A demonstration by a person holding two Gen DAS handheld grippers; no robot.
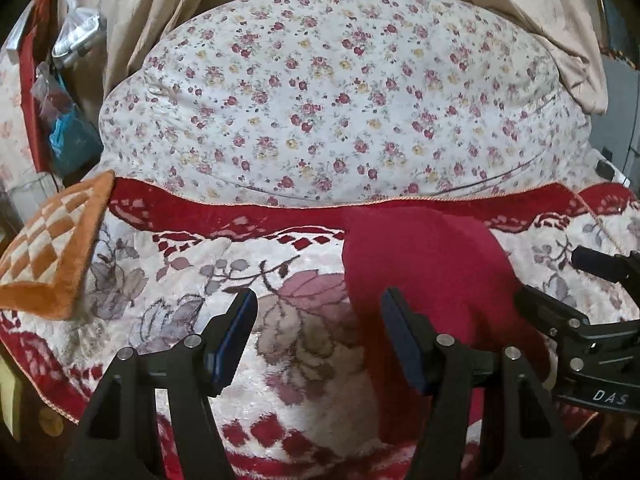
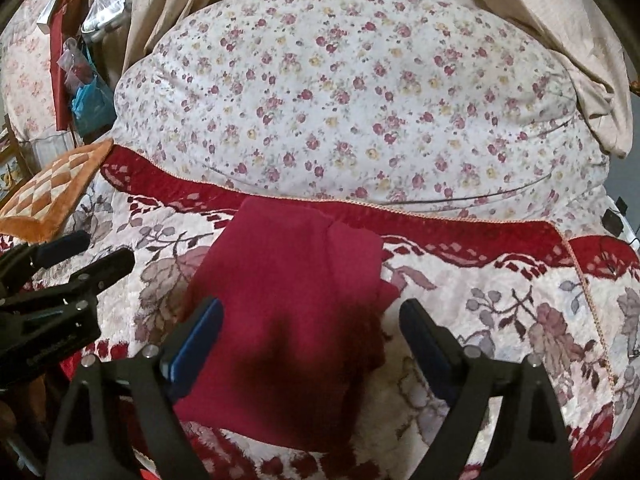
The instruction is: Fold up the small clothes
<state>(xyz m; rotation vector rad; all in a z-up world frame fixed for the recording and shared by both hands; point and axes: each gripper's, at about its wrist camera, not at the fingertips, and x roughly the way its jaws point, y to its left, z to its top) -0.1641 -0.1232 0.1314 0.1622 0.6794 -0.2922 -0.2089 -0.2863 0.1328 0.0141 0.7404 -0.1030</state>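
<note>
- The left gripper (image 1: pixel 318 338), matte black with blue pads, is hovering over the plush blanket (image 1: pixel 200 272), its jaws standing apart with nothing between them.
- The right gripper (image 2: pixel 310 332) is holding its jaws spread wide above the red garment (image 2: pixel 296 280), the pads not pressing on it.
- The red garment is lying flat on the blanket in a roughly rectangular folded shape, soft and fleecy, its far edge touching the blanket's red border.
- The blanket is showing a pale pile with grey-mauve leaves and red trim.
- A puffy floral quilt (image 1: pixel 328 92) is bulging behind it.
- An orange checked cushion (image 1: pixel 52 252) is sitting at the left.
- White letters "DAS" are showing on the right gripper's body in the left wrist view.
</note>
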